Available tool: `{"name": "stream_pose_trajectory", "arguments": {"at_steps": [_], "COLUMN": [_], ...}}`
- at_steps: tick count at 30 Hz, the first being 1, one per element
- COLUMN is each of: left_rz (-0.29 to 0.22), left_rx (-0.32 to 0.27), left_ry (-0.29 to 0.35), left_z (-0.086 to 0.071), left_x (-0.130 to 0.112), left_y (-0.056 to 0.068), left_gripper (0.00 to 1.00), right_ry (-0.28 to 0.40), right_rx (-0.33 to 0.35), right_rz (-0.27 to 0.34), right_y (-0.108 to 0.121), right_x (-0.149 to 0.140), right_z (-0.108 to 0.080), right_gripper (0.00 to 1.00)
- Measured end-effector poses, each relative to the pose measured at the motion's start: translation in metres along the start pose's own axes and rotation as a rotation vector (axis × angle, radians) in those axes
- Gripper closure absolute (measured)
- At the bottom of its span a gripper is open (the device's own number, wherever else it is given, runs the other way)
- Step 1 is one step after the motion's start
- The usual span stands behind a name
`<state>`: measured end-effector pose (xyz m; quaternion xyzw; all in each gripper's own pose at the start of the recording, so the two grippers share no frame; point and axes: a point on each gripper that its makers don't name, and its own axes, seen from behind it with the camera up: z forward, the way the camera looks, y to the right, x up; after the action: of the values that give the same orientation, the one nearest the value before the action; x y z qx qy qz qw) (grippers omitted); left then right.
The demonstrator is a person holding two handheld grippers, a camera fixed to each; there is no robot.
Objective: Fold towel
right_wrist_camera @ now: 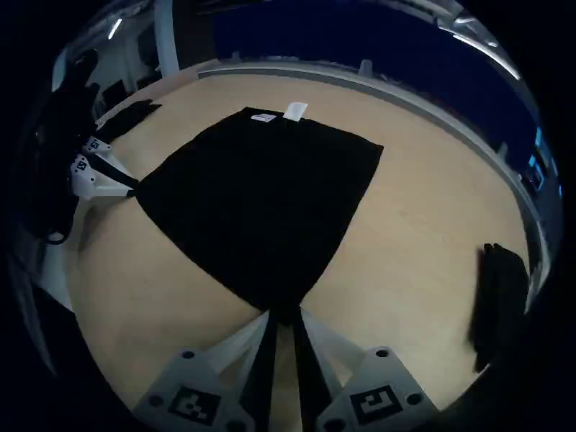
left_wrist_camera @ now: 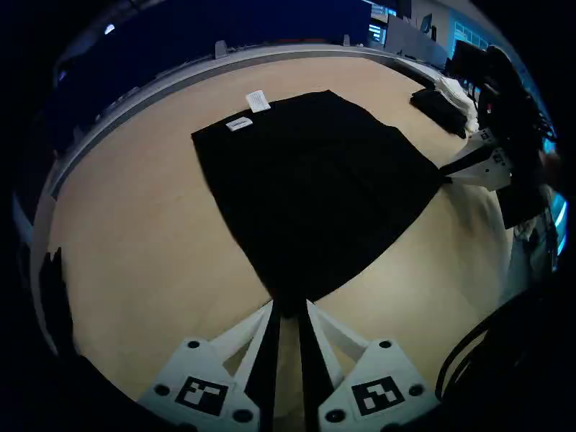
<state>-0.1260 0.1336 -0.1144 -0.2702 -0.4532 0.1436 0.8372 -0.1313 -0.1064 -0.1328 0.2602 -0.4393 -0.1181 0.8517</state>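
Note:
A black towel [left_wrist_camera: 317,187] lies spread flat on the light wooden table [left_wrist_camera: 144,216], with white tags at its far edge. My left gripper [left_wrist_camera: 289,309] is shut on the towel's near corner. Farther off at the right, the right gripper [left_wrist_camera: 450,174] pinches another corner. In the right gripper view the same black towel [right_wrist_camera: 266,194] spreads ahead, and my right gripper [right_wrist_camera: 286,315] is shut on its near corner. The left gripper [right_wrist_camera: 129,191] holds the corner at the left there.
A dark folded cloth [left_wrist_camera: 439,108] lies at the far right of the table beside white cloths [left_wrist_camera: 461,97]. Another dark bundle [right_wrist_camera: 500,295] rests near the table's edge [right_wrist_camera: 461,126]. A blue partition [left_wrist_camera: 216,29] stands behind the table. A black cable [left_wrist_camera: 468,345] hangs at the lower right.

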Motion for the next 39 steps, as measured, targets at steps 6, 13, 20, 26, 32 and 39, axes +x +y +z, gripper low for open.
{"name": "stream_pose_trajectory", "arguments": {"at_steps": [6,13,20,26,32,39], "left_rz": [-0.025,-0.029,-0.092,-0.115,-0.134,-0.185], "left_rx": [0.001,0.021,0.017,0.021,0.017,0.012], "left_ry": [0.007,0.018,0.047,0.071,0.092,0.118], "left_z": [-0.001,-0.006,-0.02,-0.035,-0.054,-0.076], "left_x": [0.0,0.003,0.018,0.029,0.037,0.049], "left_y": [0.0,-0.002,-0.005,-0.008,-0.006,-0.003], "left_gripper": [0.88,0.91,0.91,0.91,0.91,0.91], "right_ry": [0.021,0.051,0.086,0.116,0.141,0.182], "right_rx": [-0.002,0.005,0.001,0.003,-0.005,-0.012], "right_rz": [0.02,0.018,0.015,0.006,-0.022,-0.029], "right_y": [0.0,0.0,0.003,0.003,0.001,-0.002], "right_x": [0.006,0.018,0.035,0.049,0.063,0.081], "right_z": [-0.002,-0.009,-0.019,-0.034,-0.055,-0.079], "right_gripper": [0.87,0.87,0.88,0.87,0.87,0.87]}}
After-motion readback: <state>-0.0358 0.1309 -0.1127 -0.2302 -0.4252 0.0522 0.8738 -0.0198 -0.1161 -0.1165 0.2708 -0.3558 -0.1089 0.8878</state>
